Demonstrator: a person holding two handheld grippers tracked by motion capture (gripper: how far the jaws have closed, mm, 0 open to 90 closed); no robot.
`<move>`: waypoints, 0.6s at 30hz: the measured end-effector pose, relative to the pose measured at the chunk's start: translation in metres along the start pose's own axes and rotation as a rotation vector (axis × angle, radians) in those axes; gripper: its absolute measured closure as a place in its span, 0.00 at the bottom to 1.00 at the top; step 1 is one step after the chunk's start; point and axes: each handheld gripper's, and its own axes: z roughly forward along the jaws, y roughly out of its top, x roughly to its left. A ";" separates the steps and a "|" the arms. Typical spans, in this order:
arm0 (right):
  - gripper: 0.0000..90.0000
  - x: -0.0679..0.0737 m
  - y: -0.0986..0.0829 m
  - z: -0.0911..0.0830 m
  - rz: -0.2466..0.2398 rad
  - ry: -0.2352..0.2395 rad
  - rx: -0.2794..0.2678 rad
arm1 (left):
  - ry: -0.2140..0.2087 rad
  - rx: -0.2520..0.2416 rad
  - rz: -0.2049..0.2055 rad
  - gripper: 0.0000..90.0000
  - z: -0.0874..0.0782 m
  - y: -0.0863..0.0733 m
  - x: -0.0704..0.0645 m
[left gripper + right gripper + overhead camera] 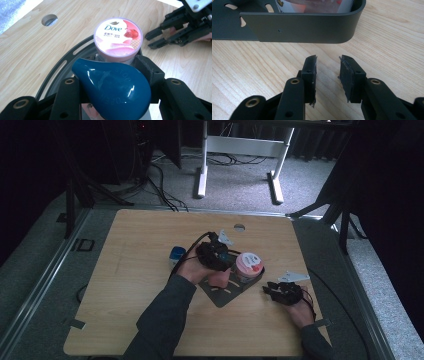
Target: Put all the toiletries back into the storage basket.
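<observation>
Pale wood table [150, 270] fills the scene, a dark metal rack [222, 295] near its middle. A pink tub [118, 37] stands in the rack's right end. The left gripper [112, 93] grasps a blue teardrop-shaped opener [112, 87] just near-side of the tub — lid straight ahead. The right gripper [327, 75] rests on the table to the right, released, empty.

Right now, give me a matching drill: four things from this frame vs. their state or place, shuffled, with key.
Things:
1. left tongs
2. right tongs
3. Dove cup
4. round hole

States or places:
A. cut through the wooden tabletop near its far edge
B. open, nothing between the pads, low over the wood
C. shut on a teal teardrop-shaped piece
D. standing upright in the dark metal holder, pink lid on

Pairs: 1-C, 2-B, 3-D, 4-A
</observation>
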 end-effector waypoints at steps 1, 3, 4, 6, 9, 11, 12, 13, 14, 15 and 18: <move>0.74 0.000 0.000 0.000 0.000 0.000 0.000 | 0.003 0.000 0.002 0.60 0.001 0.001 0.000; 0.73 0.000 0.000 0.000 -0.001 -0.001 0.001 | 0.006 -0.002 -0.004 0.60 0.003 0.002 0.001; 0.73 0.000 0.000 0.000 0.000 -0.001 0.000 | 0.005 -0.006 -0.011 0.60 0.004 0.003 0.001; 0.73 0.000 0.000 0.000 0.000 0.001 0.000 | 0.006 -0.007 -0.014 0.60 0.006 0.003 0.003; 0.73 0.000 0.000 0.000 0.000 0.001 0.001 | 0.020 -0.007 -0.026 0.60 0.008 0.003 0.004; 0.74 0.000 0.000 0.000 0.000 0.002 0.000 | 0.030 -0.008 -0.031 0.59 0.010 0.004 0.004; 0.73 0.000 0.000 0.000 -0.001 0.002 0.000 | 0.034 -0.009 -0.033 0.60 0.011 0.004 0.004; 0.74 0.000 0.000 0.000 -0.001 0.002 0.000 | 0.037 -0.013 -0.040 0.60 0.011 0.004 0.005; 0.73 0.000 0.000 0.000 -0.001 0.002 0.000 | 0.042 -0.015 -0.042 0.60 0.012 0.004 0.006; 0.73 0.000 0.000 0.000 -0.001 0.002 0.000 | 0.048 -0.021 -0.048 0.60 0.012 0.005 0.006; 0.74 0.000 0.000 0.000 -0.001 0.001 0.001 | 0.063 -0.034 -0.057 0.60 0.013 0.006 0.008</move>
